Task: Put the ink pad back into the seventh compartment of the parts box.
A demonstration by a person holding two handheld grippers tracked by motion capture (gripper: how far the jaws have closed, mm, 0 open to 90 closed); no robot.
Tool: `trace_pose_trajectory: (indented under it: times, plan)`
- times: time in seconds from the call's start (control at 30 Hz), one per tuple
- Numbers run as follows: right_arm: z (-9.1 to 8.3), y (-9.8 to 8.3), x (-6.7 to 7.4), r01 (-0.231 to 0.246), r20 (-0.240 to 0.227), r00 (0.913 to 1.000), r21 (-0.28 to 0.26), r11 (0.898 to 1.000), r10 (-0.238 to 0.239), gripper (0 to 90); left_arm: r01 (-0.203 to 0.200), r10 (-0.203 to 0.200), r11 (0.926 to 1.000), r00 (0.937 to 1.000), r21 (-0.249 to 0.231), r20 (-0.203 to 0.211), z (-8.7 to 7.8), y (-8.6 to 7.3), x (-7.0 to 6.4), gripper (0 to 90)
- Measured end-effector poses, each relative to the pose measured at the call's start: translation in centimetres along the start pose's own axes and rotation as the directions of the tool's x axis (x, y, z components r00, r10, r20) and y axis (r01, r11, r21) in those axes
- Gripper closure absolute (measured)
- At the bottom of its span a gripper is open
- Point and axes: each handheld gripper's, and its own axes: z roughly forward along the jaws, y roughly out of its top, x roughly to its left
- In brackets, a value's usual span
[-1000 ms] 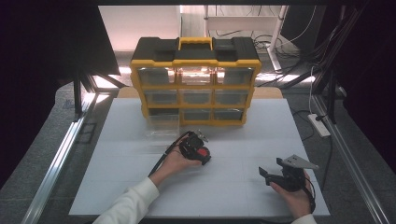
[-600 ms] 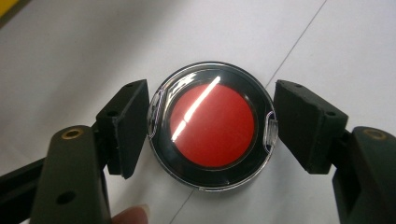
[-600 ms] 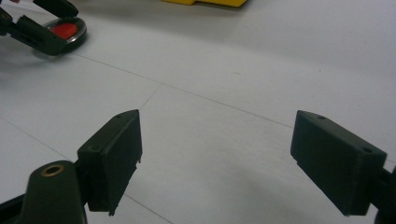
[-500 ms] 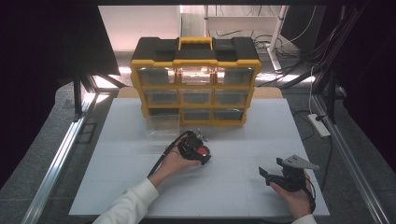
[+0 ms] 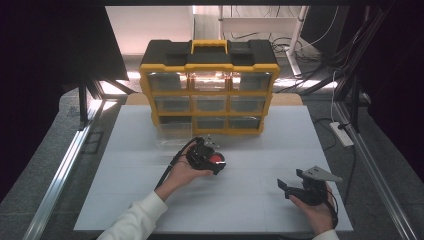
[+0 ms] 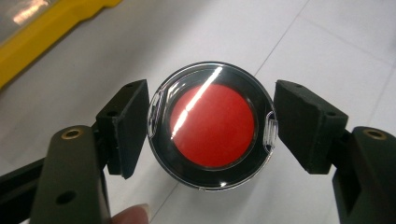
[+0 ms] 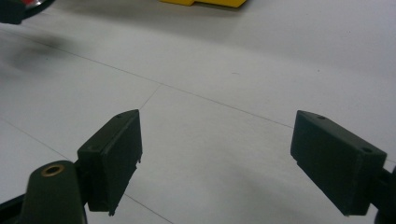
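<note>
Red-centred round case [image 6: 211,127] sits pinched between our left gripper [image 6: 211,128] jaws, so we should carry it level, while our right gripper [image 7: 233,158] jaws gape empty.

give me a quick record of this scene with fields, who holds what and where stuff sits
held item: round black case with clear lid and red disc inside
left gripper: shut on the round case, one pad on each side, above the white table
right gripper: open, nothing between its jaws, low over the table near its right front
organizer: yellow and black drawer cabinet standing at the far side of the table, clear drawers
clear drawer: pulled out at the cabinet's lower left
</note>
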Motion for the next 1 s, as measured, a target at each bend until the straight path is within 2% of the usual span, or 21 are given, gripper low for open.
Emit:
trace_pose_trajectory:
  times: [0.57, 1.0]
  plan:
    - [0.0, 0.0, 0.0, 0.001, 0.006, 1.0, 0.002, 1.0, -0.001, 17.0, -0.004, 0.006, 0.9973, 0.9995, -0.074, 0.031, -2.8, 0.2, -0.5, 30.0]
    - [0.0, 0.0, 0.0, 0.002, 0.007, 1.0, 0.004, 1.0, -0.002, 17.0, 0.001, 0.003, 0.9936, 0.9993, -0.113, 0.036, -4.4, 0.4, -0.3, 30.0]
